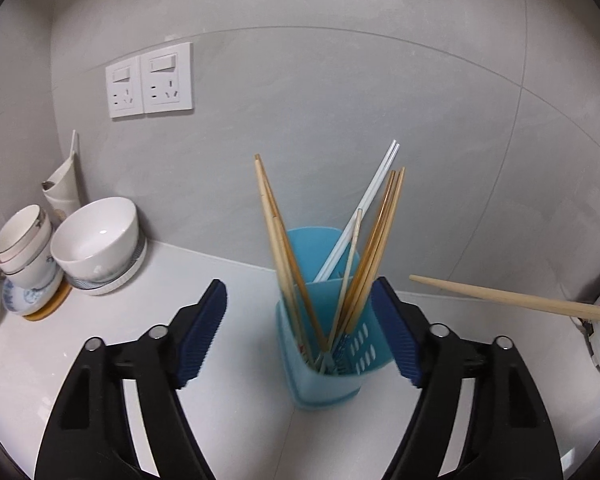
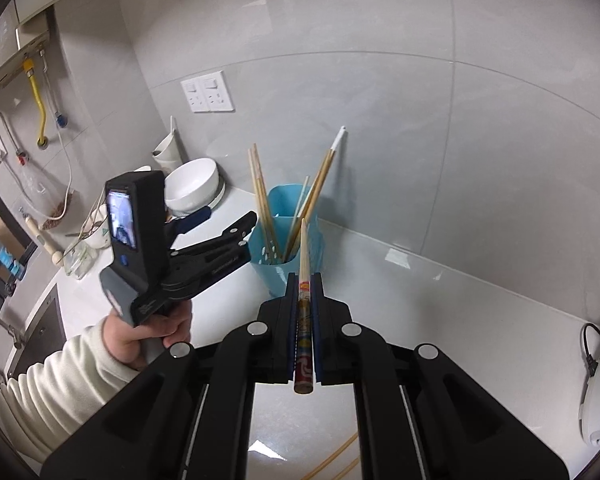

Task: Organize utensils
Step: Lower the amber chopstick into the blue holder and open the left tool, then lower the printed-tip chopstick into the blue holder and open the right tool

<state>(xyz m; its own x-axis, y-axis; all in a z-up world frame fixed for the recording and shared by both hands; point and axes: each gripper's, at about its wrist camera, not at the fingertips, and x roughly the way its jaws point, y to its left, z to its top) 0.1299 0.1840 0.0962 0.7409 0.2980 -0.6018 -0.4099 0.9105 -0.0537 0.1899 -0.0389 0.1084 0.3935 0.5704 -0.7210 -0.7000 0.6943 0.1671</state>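
Chopstick (image 2: 303, 276) clamped lengthwise in my right gripper (image 2: 304, 280), tip aimed at the blue holder (image 2: 286, 252) (for dropping in); left gripper (image 1: 300, 312) gapes empty.

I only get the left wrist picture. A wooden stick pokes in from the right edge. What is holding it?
Observer: The right tongs are clamped shut on that chopstick.
Operator: Is it plain wood all along?
Observer: No, its thick end between the pads has a colourful printed pattern.
Operator: Who holds the left tongs?
Observer: A hand in a cream knitted sleeve grips their handle; the left tongs stand open by the blue holder.
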